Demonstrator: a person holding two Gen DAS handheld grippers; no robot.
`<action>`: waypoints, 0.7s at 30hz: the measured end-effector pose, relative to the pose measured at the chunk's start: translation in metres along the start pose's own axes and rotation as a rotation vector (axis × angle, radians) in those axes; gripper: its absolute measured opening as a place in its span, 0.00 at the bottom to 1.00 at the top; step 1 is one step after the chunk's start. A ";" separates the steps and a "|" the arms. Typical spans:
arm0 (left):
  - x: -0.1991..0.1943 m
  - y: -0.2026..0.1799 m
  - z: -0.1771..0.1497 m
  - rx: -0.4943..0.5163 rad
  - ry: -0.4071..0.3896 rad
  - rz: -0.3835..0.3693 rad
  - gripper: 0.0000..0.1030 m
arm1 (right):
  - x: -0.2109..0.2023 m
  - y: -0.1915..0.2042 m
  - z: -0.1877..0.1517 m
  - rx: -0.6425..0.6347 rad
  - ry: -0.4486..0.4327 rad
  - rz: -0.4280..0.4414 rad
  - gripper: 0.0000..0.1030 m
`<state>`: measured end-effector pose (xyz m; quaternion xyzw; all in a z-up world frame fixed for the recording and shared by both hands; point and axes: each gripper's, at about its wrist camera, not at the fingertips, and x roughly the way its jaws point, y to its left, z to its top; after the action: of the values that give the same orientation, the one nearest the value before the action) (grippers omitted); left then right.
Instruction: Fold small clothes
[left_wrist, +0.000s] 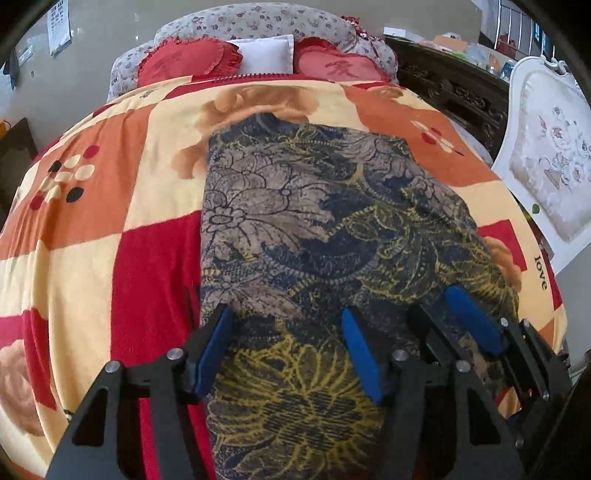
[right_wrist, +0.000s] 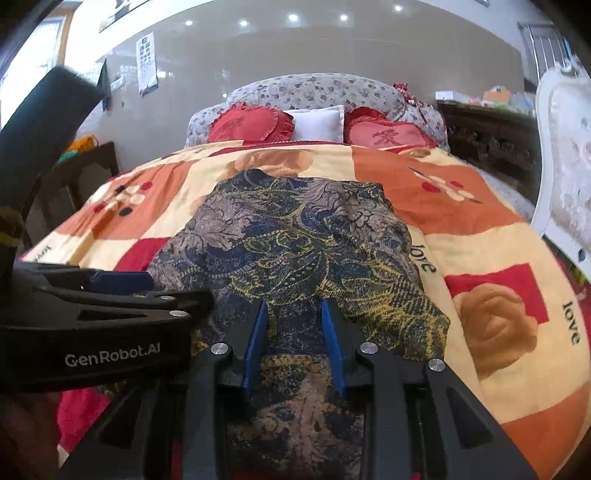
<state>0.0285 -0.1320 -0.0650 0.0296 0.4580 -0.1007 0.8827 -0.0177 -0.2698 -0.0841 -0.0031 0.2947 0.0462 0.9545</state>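
Closest to me are the two claws, both pointing down at the bed. The left claw (left_wrist: 288, 332) has its two blue pads wide apart, and nothing is pinched between them. It hangs over the near end of the cloth (left_wrist: 306, 229), a dark blue and brown piece with yellow flower lines on it. One pad sits by the cloth's left edge, the other over its middle. I cannot tell if the pads touch the cloth. The right claw (right_wrist: 293, 328) is just beside the left one. Its pads stand partly apart, closer together than the left claw's pads. A fold of the cloth lies in the gap between them, but the pads do not seem to squeeze it. The cloth starts under both claws and runs away from them up the bed, lying mostly flat with some bumps and wrinkles. Under it is a big blanket (left_wrist: 96, 221) with red, orange and cream squares, flowers and the word "love". Farther back are two red heart pillows (right_wrist: 255, 123) with a small white pillow (right_wrist: 317, 122) between them. Behind those is a flowery headboard (right_wrist: 314, 92). A white chair (left_wrist: 546, 177) stands at the right side of the bed.
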 end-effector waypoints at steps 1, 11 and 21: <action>0.000 0.000 -0.001 0.002 -0.002 0.002 0.63 | 0.000 0.000 0.000 -0.001 -0.002 0.000 0.40; 0.001 0.001 -0.002 0.001 -0.004 0.001 0.63 | -0.021 0.008 -0.007 -0.125 0.069 -0.024 0.41; -0.039 0.070 0.010 -0.110 -0.176 -0.151 0.73 | -0.029 -0.003 -0.020 -0.088 0.066 0.005 0.44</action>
<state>0.0291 -0.0595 -0.0306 -0.0624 0.3847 -0.1437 0.9097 -0.0525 -0.2759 -0.0841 -0.0457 0.3236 0.0616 0.9431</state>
